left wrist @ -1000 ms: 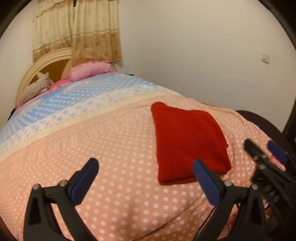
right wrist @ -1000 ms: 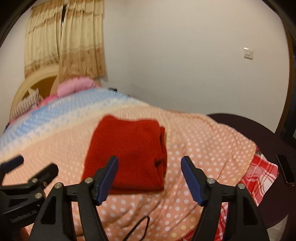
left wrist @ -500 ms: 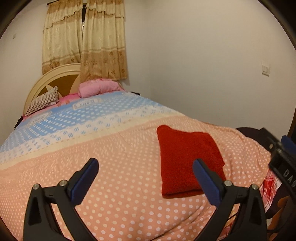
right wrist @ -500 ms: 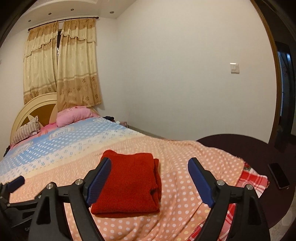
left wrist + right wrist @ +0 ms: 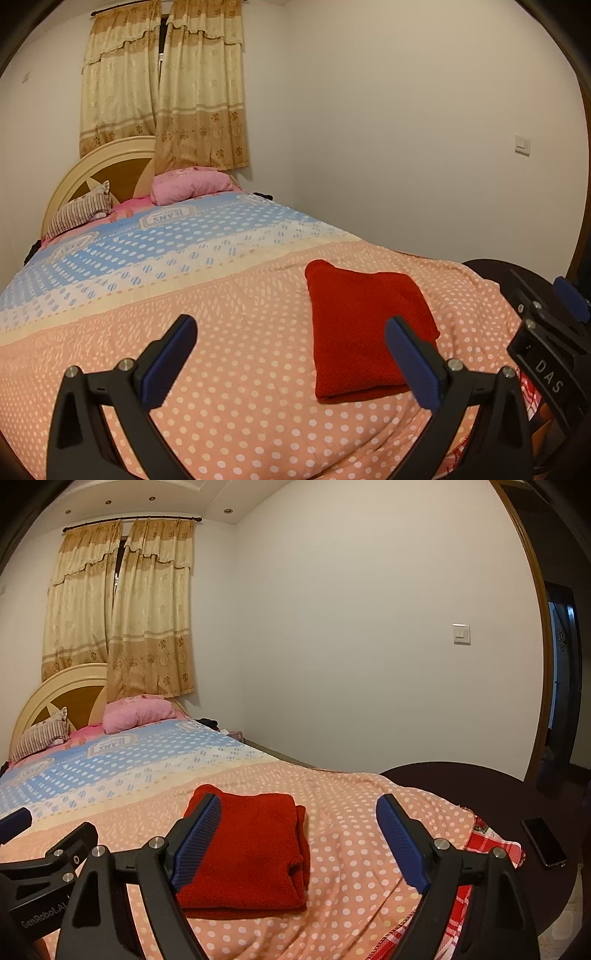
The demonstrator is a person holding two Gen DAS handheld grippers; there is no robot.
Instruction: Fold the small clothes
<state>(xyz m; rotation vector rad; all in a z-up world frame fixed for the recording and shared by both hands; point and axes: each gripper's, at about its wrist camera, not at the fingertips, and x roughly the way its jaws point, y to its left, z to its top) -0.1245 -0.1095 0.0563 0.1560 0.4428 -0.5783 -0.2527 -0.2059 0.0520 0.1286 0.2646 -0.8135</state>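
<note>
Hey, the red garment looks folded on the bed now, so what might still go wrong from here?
1. The folded red garment lies near the foot edge of the polka-dot quilt; a nudge might slide it off.
2. Its layered right edge looks loose and may spring open.
3. Both the left claw and the right claw are open and empty right beside it, so a careless swing could snag the fabric. A phone lies nearby too.

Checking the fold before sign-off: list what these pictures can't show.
- Red folded garment: near left corner hidden by the right hand-held gripper finger in the right wrist view; its underside is unseen.
- Garment type: unreadable in both views.
- Phone screen: too dark to read.
- Left hand-held gripper: handle cut off by the frame's bottom edge.
</note>
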